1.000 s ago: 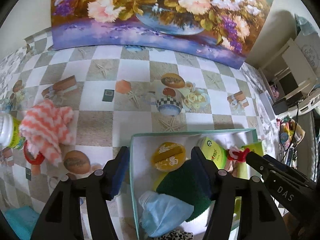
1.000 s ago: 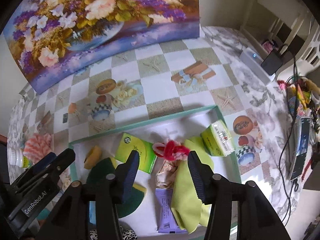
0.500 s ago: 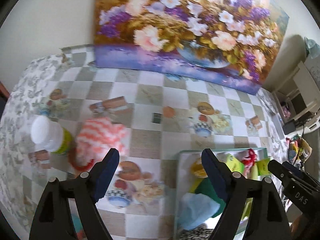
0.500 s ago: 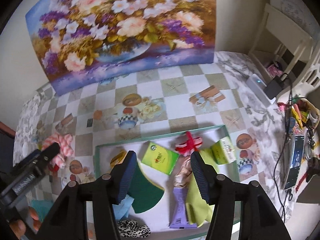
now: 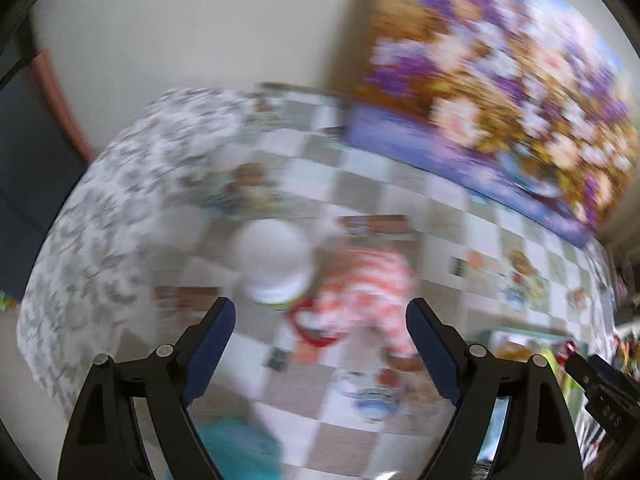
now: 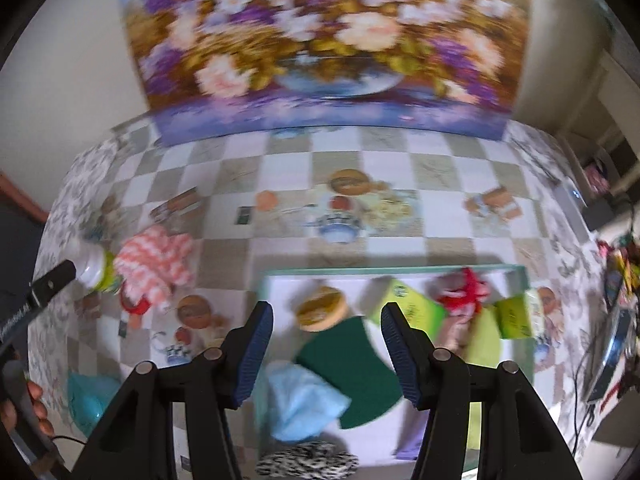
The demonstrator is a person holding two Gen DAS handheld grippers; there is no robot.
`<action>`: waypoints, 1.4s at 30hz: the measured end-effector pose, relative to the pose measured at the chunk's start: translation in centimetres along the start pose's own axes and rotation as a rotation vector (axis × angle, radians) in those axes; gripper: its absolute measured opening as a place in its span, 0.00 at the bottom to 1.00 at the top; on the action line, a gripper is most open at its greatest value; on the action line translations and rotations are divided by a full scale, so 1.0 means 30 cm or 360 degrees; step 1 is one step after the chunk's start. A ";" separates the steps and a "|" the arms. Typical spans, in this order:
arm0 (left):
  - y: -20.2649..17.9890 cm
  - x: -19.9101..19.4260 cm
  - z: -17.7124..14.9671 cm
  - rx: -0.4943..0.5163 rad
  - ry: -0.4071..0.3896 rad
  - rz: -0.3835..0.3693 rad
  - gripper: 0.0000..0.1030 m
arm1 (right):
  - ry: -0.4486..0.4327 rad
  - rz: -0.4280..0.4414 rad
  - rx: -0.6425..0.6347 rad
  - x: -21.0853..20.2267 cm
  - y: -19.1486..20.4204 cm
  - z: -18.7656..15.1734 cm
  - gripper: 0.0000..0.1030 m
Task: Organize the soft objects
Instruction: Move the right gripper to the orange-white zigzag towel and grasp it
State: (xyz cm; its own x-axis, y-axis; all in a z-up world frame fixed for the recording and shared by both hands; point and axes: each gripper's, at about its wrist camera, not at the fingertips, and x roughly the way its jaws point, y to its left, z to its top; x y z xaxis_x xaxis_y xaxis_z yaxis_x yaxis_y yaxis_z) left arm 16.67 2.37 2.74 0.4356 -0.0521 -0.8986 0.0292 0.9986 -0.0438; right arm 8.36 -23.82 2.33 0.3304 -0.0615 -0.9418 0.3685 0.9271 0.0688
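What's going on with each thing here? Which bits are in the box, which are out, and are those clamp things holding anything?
left gripper: open, empty, jaws have just been opening
right gripper: open, empty, above the box
striped cloth: outside the box, bunched on the table
white-capped bottle: upright beside the striped cloth
green-rimmed box: open, holding items
dark green pad: in the box
light blue cloth: crumpled in the box

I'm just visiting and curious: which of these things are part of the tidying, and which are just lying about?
Part of the job: striped cloth, tray, green pad, blue cloth, leopard scrunchie, yellow cloth.

Lying about: white bottle, flower painting, cables.
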 end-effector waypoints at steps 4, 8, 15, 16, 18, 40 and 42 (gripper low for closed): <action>0.169 0.019 0.001 -0.0175 0.0022 0.0069 0.85 | 0.0021 0.0011 -0.0094 0.025 0.096 -0.007 0.58; 0.278 0.029 -0.008 -0.0276 0.0031 0.0131 0.85 | 0.0045 0.0046 -0.0174 0.048 0.187 -0.017 0.58; 0.342 0.035 -0.011 -0.0312 0.0035 0.0124 0.85 | 0.0061 0.0090 -0.0245 0.069 0.297 -0.031 0.58; 0.343 0.037 -0.009 -0.0308 0.0033 0.0117 0.85 | 0.0066 0.0105 -0.0255 0.077 0.314 -0.033 0.61; 0.347 0.036 -0.006 -0.0318 0.0025 0.0084 0.85 | 0.0083 0.0112 -0.0264 0.092 0.335 -0.036 0.65; 0.276 0.158 -0.022 -0.0284 0.0152 0.0029 0.85 | 0.0061 0.0267 -0.0263 0.187 0.409 -0.023 0.66; 0.279 0.175 -0.025 -0.0297 0.0168 0.0027 0.85 | 0.0056 0.0271 -0.0276 0.203 0.420 -0.022 0.66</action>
State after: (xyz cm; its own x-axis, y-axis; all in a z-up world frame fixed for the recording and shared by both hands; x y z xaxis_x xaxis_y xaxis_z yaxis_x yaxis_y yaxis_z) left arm 18.53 10.46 -2.68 0.3379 -0.0443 -0.9401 -0.1485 0.9839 -0.0997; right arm 14.46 -12.28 -2.76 0.3437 0.1112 -0.9325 0.1541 0.9728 0.1729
